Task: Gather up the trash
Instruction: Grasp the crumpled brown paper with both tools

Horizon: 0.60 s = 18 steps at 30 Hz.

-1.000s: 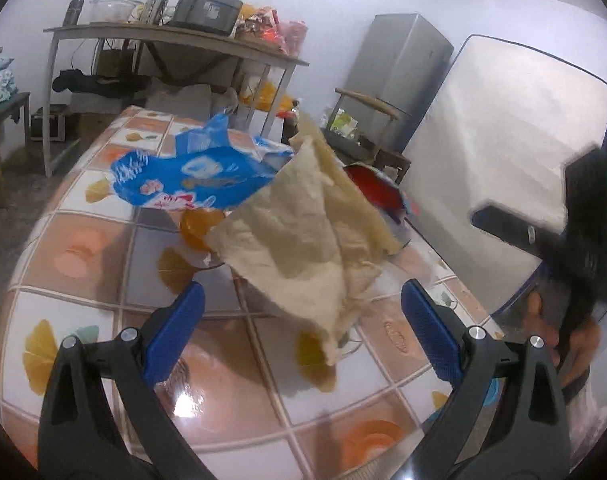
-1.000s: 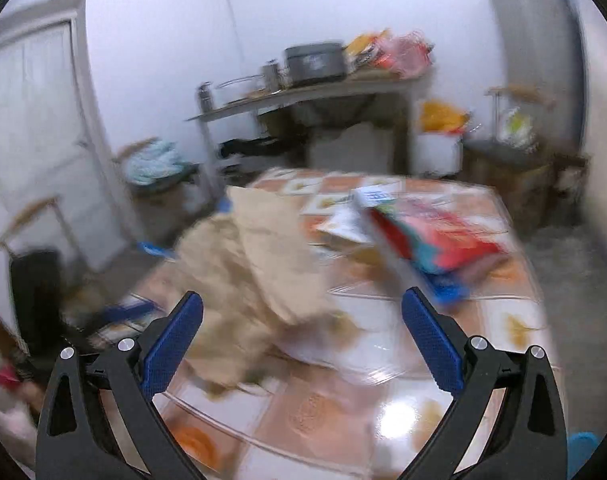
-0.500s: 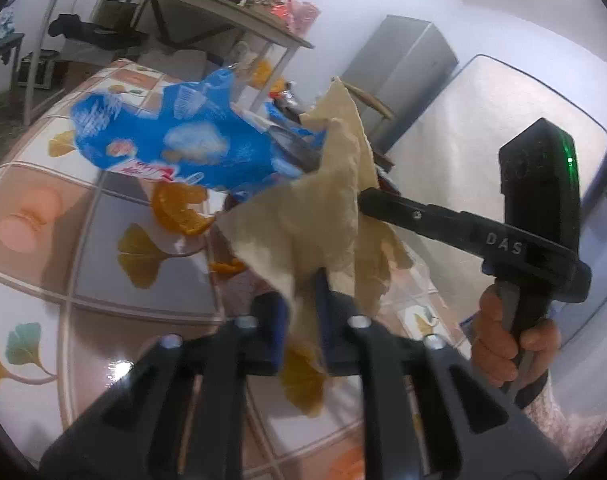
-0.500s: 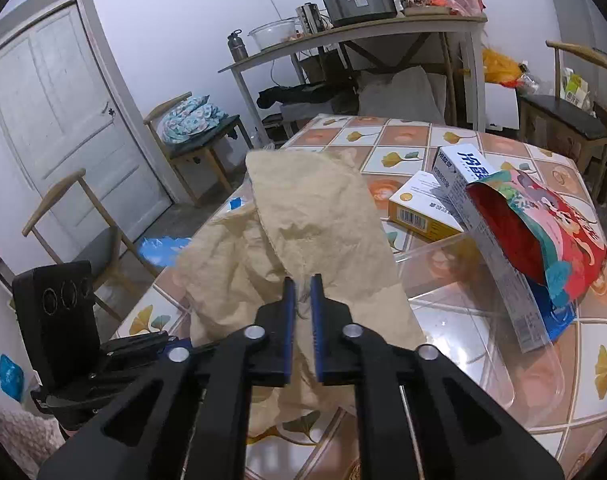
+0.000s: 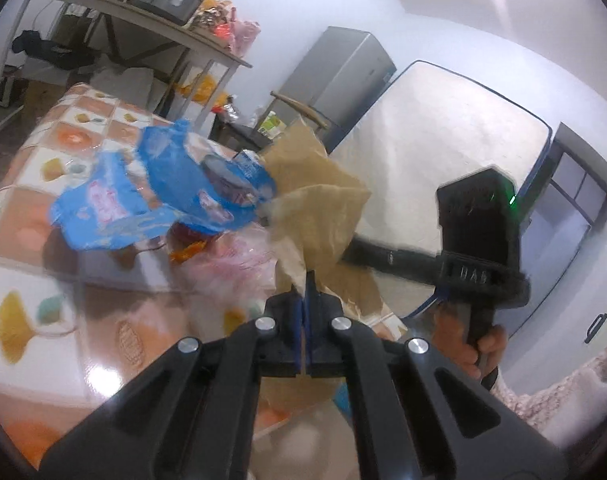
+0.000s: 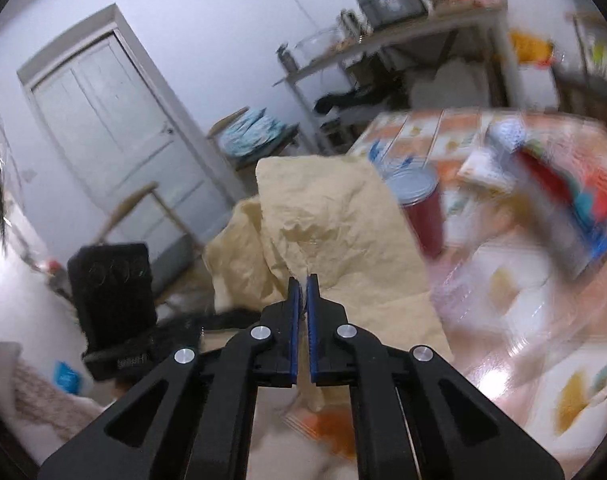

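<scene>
Motion-blurred packaging on table, perhaps a snack box.

Blue wrapper and red can just beyond the paper; open tabletop left.

Left gripper, right gripper: black linkage arms, silver screws, blue-lined jaws; "DAS" marking.

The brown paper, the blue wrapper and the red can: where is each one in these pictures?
brown paper (image 6: 335, 224): right wrist view, middle of the crumpled sheet.
blue wrapper (image 5: 103, 216): left wrist view, its printed face, over the table.
red can (image 6: 423, 216): right wrist view, its red side.
</scene>
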Available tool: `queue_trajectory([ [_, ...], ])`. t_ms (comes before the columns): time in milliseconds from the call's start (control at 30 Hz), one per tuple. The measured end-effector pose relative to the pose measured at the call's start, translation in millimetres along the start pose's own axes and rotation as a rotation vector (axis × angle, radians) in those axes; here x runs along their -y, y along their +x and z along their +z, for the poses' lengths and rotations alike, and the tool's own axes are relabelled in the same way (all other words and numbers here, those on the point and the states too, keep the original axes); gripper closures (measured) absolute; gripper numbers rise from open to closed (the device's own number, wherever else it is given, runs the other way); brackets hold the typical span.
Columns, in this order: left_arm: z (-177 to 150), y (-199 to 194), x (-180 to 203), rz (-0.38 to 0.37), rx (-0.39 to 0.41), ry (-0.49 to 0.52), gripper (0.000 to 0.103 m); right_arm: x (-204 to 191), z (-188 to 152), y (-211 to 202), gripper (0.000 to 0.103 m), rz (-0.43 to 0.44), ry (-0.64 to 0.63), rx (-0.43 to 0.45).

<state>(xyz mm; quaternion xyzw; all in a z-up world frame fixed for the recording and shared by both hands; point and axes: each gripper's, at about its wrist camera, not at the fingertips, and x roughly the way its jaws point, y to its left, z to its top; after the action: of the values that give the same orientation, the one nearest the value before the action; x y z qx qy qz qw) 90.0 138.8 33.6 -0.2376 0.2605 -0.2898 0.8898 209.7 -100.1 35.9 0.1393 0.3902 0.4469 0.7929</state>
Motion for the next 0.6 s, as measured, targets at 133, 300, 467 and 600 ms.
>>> queue_trajectory([
  [133, -0.5, -4.6, -14.5, 0.063, -0.03, -0.043, 0.103, 22.2, -26.0, 30.8, 0.099, 0.035, 0.108, -0.095],
  [300, -0.2, 12.5, -28.7, 0.054, -0.082, -0.107, 0.103, 36.1, -46.0, 52.2, 0.099, 0.054, 0.164, -0.162],
  [467, 2.0, 47.2, -21.4, 0.047, -0.146, -0.058, 0.103, 35.8, -55.6, 47.5, 0.097, 0.008, 0.12, -0.164],
  [600, -5.1, 73.1, -24.0, 0.074, -0.222, -0.044, 0.103, 34.6, -64.5, 27.6, 0.072, -0.024, 0.071, -0.159],
])
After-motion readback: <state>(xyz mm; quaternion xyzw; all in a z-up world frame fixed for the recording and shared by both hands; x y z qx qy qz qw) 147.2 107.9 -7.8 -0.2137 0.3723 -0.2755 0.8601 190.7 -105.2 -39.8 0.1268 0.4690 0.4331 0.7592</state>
